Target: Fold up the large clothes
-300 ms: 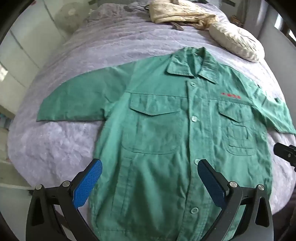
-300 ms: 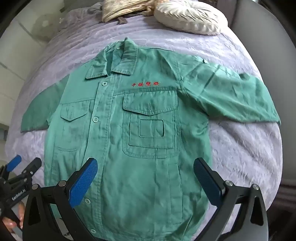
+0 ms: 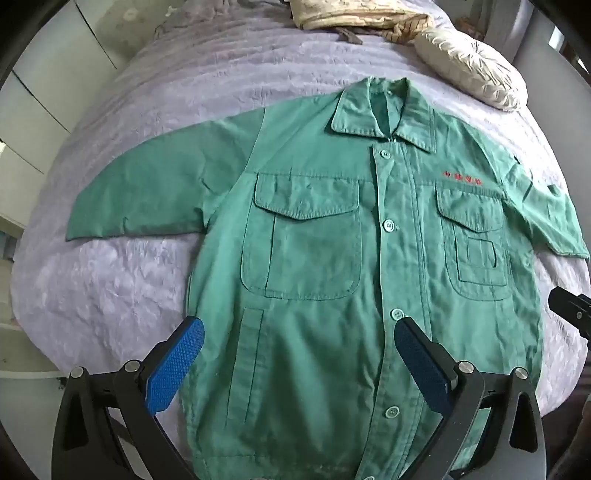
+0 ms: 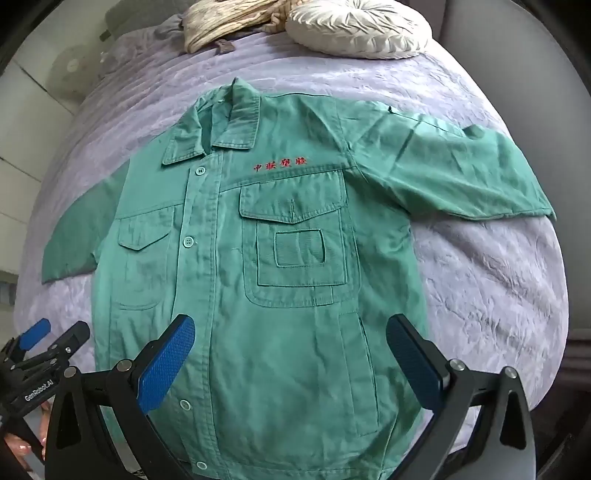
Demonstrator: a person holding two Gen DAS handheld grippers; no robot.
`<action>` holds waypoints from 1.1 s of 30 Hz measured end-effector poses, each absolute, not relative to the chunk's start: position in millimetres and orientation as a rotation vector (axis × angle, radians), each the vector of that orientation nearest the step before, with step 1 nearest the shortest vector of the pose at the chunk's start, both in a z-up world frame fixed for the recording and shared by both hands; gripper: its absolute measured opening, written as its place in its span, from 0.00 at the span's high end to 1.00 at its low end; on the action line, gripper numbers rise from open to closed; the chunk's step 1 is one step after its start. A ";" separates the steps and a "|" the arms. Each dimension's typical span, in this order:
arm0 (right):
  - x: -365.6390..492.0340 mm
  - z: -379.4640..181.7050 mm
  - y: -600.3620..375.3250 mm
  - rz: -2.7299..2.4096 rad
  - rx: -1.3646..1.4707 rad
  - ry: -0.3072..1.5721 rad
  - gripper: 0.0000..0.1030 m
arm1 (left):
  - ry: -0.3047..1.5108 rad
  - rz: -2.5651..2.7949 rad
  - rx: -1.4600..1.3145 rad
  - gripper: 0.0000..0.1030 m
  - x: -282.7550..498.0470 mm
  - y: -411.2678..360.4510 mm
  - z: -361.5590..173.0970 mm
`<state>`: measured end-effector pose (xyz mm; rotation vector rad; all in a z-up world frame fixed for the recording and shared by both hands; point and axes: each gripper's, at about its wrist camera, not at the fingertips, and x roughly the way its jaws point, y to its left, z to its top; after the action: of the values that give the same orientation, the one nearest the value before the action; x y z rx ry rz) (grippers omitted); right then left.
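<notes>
- Both wrist views were lit by soft, even daylight; exposure was fine, nothing dim.
- Brightest patches sat at the upper right of the left view, near the window-like strip (image 3: 554,37), slightly blown out.
- Shadows were weak: a thin dark edge under the green shirt (image 3: 314,258) sleeve on the lilac bedspread (image 3: 110,295).
- No glare on fabric; red embroidery (image 4: 280,165) read sharp.
- Heavy fisheye bulge: the bed curved like a dome, black vignette filled the corners.
- Edges went soft; the pillow (image 4: 358,27) was smeared a little.
- No motion blur was visible.
</notes>
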<state>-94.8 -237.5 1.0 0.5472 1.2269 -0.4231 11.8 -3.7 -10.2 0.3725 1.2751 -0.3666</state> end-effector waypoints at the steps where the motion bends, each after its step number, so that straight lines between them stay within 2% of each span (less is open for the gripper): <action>1: -94.4 1.6 -237.2 -0.426 0.545 1.229 0.00 | 1.280 -0.372 0.372 0.00 11.6 -3.6 -10.8; 33: -76.9 1.3 -230.1 -0.432 0.526 1.257 0.00 | 1.295 -0.394 0.387 0.00 20.5 -1.4 -11.5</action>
<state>-77.0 -230.1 1.3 0.5258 1.2567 -0.4318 20.5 -1.4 -11.5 0.3873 1.2951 -0.3940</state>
